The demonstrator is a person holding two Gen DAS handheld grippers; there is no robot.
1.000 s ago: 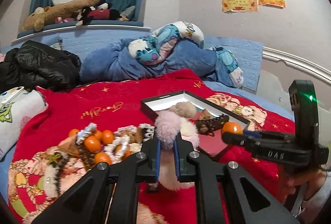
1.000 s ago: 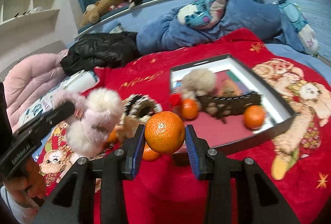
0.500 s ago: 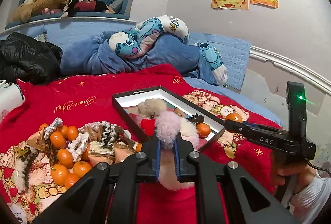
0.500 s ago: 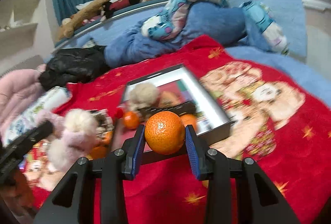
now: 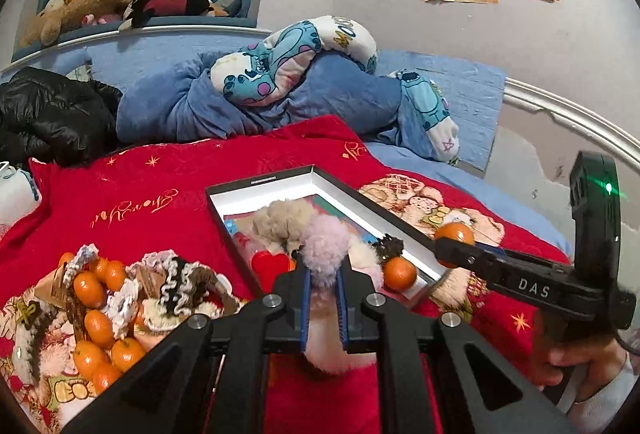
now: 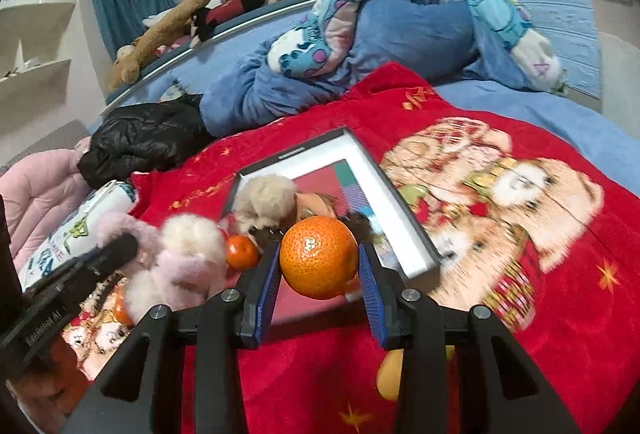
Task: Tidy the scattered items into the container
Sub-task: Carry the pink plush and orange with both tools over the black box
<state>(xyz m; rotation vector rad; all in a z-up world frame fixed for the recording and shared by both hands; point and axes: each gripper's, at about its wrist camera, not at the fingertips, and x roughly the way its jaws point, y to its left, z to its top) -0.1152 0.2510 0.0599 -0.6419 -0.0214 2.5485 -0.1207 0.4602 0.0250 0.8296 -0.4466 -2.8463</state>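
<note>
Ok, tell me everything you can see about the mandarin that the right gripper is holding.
The mandarin is a round, bright orange fruit with glossy, finely dimpled peel, whole and unpeeled. It is clamped at its sides between the two blue pads of the right gripper, held up off the red blanket; nothing else touches it. In the right wrist view it hangs before the near end of the shallow box, not yet inside. From the left wrist view it shows at the gripper's tip, beside the box's right rim.

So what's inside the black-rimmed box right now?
The box holds a beige pompom, a red heart, a loose tangerine and a dark frilly piece. The left tongs and their pink pompom cover the middle.
</note>
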